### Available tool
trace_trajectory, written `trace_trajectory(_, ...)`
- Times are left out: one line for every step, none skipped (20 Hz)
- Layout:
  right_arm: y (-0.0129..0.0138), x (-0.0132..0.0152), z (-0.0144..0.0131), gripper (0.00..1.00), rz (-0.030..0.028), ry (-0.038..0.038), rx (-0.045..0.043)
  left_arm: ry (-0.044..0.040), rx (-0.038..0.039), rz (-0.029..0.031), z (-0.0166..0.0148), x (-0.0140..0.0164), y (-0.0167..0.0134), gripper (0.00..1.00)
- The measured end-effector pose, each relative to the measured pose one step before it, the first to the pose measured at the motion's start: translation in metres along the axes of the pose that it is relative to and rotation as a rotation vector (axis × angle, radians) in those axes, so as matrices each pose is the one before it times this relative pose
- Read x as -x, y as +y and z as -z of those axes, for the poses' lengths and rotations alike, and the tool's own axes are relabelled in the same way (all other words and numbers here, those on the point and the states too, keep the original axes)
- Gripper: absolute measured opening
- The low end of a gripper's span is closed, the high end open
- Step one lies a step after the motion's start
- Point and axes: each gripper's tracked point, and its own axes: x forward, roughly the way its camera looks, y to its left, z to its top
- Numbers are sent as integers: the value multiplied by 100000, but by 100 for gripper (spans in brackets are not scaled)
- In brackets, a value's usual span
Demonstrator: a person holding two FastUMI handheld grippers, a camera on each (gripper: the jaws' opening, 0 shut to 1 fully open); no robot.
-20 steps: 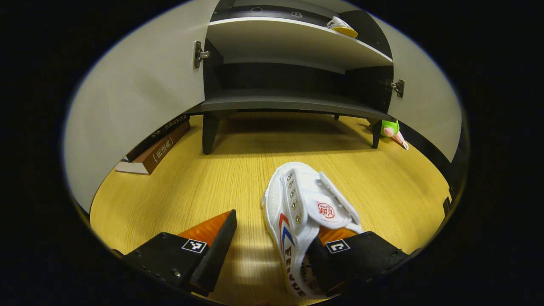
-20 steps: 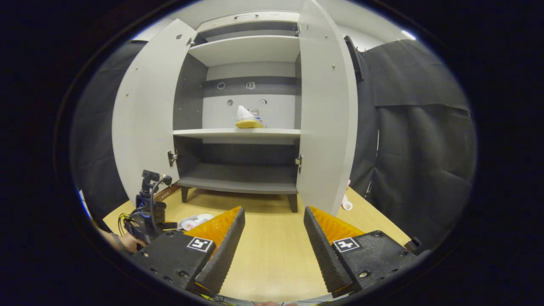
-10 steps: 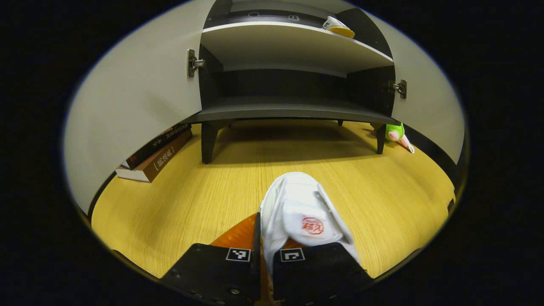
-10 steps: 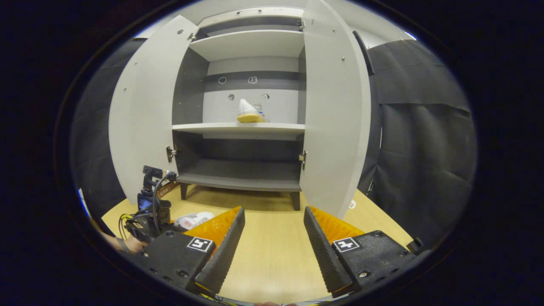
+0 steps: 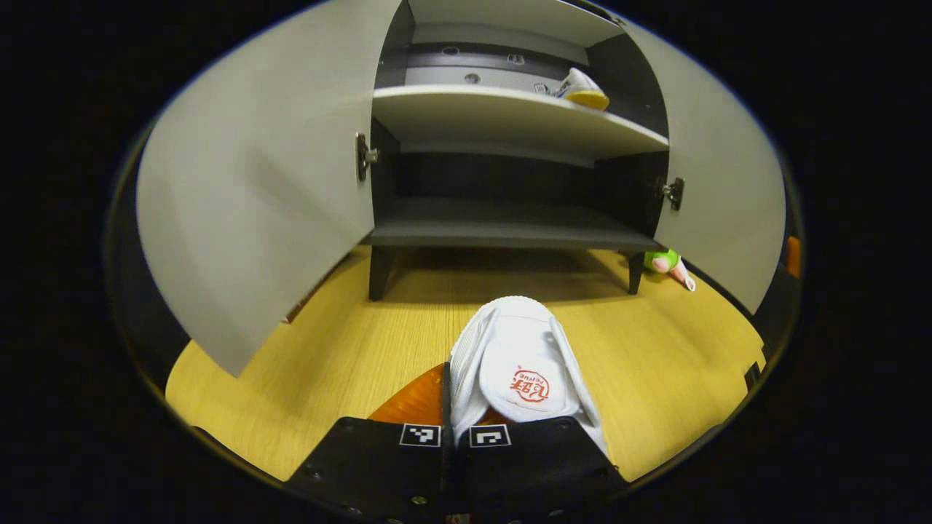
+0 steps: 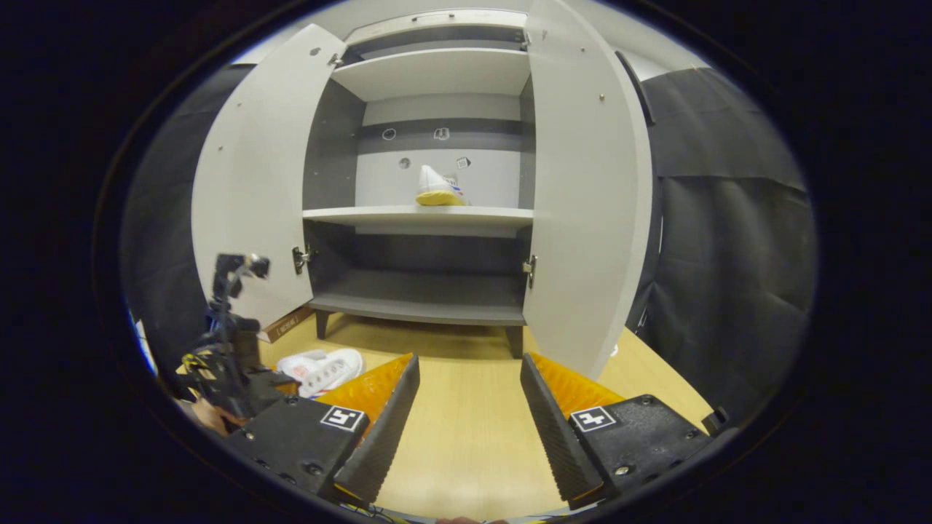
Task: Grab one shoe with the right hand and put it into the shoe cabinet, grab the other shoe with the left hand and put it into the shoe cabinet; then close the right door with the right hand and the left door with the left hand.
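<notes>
My left gripper (image 5: 453,418) is shut on the heel end of a white shoe (image 5: 513,364) with a red logo on its tongue, held toe forward above the yellow floor. In the right gripper view that shoe (image 6: 324,367) hangs low at the left, in the far left gripper (image 6: 233,364). The other white shoe with a yellow sole (image 6: 437,189) stands on the middle shelf of the open grey shoe cabinet (image 6: 429,215), also visible as the shelved shoe (image 5: 580,89). My right gripper (image 6: 466,407) is open and empty, facing the cabinet. Both doors, the left door (image 6: 251,182) and the right door (image 6: 586,189), stand open.
A green and pink toy (image 5: 666,263) lies by the cabinet's right leg. A brown book (image 6: 285,324) lies on the floor behind the left door. Black cloth (image 6: 728,240) hangs to the right of the cabinet. The lower shelf (image 5: 510,229) is bare.
My left gripper closed on the shoe's heel and lifted it off the floor, tilting up toward the cabinet. My right gripper stayed open and drifted slightly.
</notes>
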Motion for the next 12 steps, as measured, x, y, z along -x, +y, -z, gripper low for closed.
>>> trace_trajectory(226,-20,-135,88,-563,-463,-57,-2481,1561,-186,-1676,1252,7,0)
trace_trajectory(251,23,-192,89,-643,-463,66,-2108,2590,841,-1602,1149,-70,0)
trace_trajectory(242,62,-198,88,-610,-723,126,-2129,2060,793,-1871,729,-237,0)
trace_trajectory(214,81,-263,88,-713,-735,260,-2010,717,-560,-1933,736,-210,0)
trace_trajectory(246,58,-251,88,-570,-733,456,-4168,-35,-861,-2437,821,-128,0)
trace_trajectory(208,73,-275,88,-636,-713,567,-4030,638,-380,-2501,287,-157,0)
trace_trajectory(195,82,-87,88,-462,-583,436,-3452,1509,-65,-2463,-4,-150,0)
trace_trajectory(124,47,-200,88,-515,-587,90,-3823,1807,-240,-2509,-319,-226,0)
trace_trajectory(214,149,-135,88,-421,-648,-51,-3674,1442,-251,-2411,-509,-266,0)
trace_trajectory(112,80,-154,88,-265,-542,42,-3301,1003,-1005,-2256,-797,-330,0)
trace_trajectory(114,91,7,88,-310,-323,46,-2369,148,-1116,-1884,-776,-187,0)
trace_trajectory(166,85,-10,88,-244,-116,-35,-1837,-216,-477,-1680,-1014,-403,0)
